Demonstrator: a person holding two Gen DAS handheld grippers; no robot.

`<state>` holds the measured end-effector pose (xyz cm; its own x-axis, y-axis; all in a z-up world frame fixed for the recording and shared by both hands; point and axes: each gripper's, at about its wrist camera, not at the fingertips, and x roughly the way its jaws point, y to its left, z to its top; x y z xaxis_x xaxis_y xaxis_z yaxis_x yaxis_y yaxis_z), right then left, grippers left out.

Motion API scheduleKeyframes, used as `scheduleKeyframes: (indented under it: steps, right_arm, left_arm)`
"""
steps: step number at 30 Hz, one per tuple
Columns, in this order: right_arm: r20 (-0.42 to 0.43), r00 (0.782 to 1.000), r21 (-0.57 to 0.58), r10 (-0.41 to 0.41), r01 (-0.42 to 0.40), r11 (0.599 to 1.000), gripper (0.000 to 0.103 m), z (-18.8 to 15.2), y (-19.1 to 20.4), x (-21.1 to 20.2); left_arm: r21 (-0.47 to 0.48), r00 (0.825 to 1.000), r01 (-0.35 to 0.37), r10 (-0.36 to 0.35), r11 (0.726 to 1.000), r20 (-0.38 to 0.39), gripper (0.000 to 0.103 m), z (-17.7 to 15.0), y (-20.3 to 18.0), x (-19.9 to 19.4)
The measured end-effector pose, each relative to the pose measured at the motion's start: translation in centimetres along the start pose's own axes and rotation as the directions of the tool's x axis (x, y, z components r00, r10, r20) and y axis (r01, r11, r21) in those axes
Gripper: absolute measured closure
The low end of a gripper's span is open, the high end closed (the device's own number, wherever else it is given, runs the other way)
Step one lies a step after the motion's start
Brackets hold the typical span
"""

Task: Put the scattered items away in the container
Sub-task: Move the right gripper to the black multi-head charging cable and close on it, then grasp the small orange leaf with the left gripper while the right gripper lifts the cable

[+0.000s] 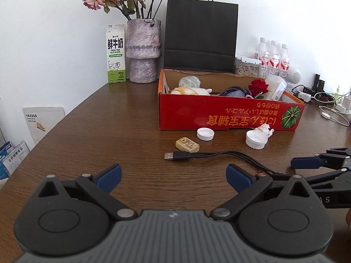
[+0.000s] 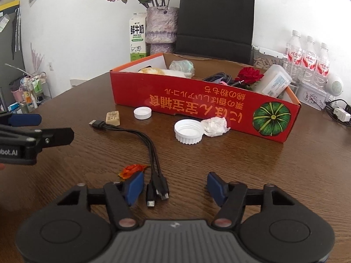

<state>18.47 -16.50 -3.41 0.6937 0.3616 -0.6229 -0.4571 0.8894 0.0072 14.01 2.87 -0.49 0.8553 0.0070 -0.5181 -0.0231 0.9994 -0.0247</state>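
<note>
A red cardboard box (image 1: 219, 115) (image 2: 197, 103) stands on the wooden table, holding a red rose, cables, a white jar and soft items. In front of it lie a black multi-head USB cable (image 1: 210, 154) (image 2: 144, 142), a beige soap bar (image 1: 187, 145) (image 2: 113, 118), a small white cap (image 1: 205, 134) (image 2: 142, 112), a large white cap (image 1: 255, 139) (image 2: 189, 130), crumpled tissue (image 1: 264, 129) (image 2: 216, 124) and a dried orange petal (image 2: 131, 169). My left gripper (image 1: 173, 178) is open and empty, near the cable's plug. My right gripper (image 2: 175, 188) is open, with the cable's connector ends between its fingers.
A milk carton (image 1: 116, 53), a stone vase of dried roses (image 1: 143, 51) and a black paper bag (image 1: 200, 35) stand behind the box. Water bottles (image 2: 309, 54), a tin and chargers with cords (image 1: 333, 107) sit at the right. The table edge curves on the left.
</note>
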Motion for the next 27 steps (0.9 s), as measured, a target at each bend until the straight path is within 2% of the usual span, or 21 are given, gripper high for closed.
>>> scheduleKeyframes:
  steps: [1,2,4,9,12,16,19,21,23,24,26,27]
  right_arm:
    - [0.000,1.000,0.002,0.011,-0.011,1.000,0.059,0.1,0.0,0.1]
    - [0.003,1.000,-0.007,0.013,-0.013,1.000,0.065,0.2,0.0,0.1]
    - [0.010,1.000,-0.014,0.030,-0.030,0.999,0.087,0.1,0.1,0.0]
    - [0.037,0.998,-0.011,0.041,-0.041,0.999,0.088,-0.6,-0.3,-0.7]
    - [0.059,0.998,0.015,0.028,-0.029,0.999,0.097,-0.7,-1.3,-1.2]
    - [0.062,0.998,0.033,0.010,-0.013,0.999,0.097,-1.1,-2.7,-1.7]
    - [0.068,0.998,0.050,0.011,-0.015,0.999,0.097,-1.4,-3.6,-2.0]
    - [0.071,0.997,0.062,0.021,-0.025,0.998,0.097,-1.5,-4.2,-2.2]
    - [0.069,0.997,0.066,0.035,-0.040,0.997,0.097,-1.7,-4.5,-2.2]
    - [0.069,0.997,0.067,0.043,-0.048,0.997,0.097,-1.7,-4.6,-2.2]
    - [0.071,0.996,0.064,0.051,-0.056,0.996,0.097,-1.7,-4.6,-2.3]
    - [0.076,0.996,0.060,0.052,-0.057,0.997,0.097,-1.7,-4.5,-2.4]
  left_arm:
    - [0.002,1.000,0.003,-0.003,1.000,-0.002,0.000,0.0,-0.2,0.0]
    - [0.005,1.000,0.005,-0.005,1.000,-0.004,0.000,0.1,-0.4,0.0]
    - [0.014,1.000,0.013,-0.013,1.000,-0.011,0.000,0.1,-1.0,0.2]
    - [0.035,0.998,0.053,-0.052,0.998,-0.034,0.000,0.3,-3.0,0.8]
    - [0.047,0.996,0.079,-0.077,0.996,-0.048,0.000,0.4,-4.3,1.3]
    - [0.075,0.993,0.097,-0.091,0.992,-0.080,0.000,0.4,-6.6,2.4]
    - [0.094,0.990,0.098,-0.087,0.991,-0.115,0.018,0.2,-8.1,3.4]
    - [0.094,0.985,0.111,-0.096,0.989,-0.145,0.043,0.1,-8.7,4.1]
    - [0.106,0.984,0.112,-0.096,0.988,-0.147,0.052,-0.1,-9.1,4.2]
    - [0.108,0.983,0.127,-0.110,0.986,-0.147,0.068,-0.1,-9.3,4.1]
    - [0.104,0.981,0.141,-0.125,0.985,-0.146,0.090,-0.1,-9.4,4.0]
    - [0.099,0.981,0.140,-0.124,0.985,-0.148,0.091,-0.1,-9.4,4.0]
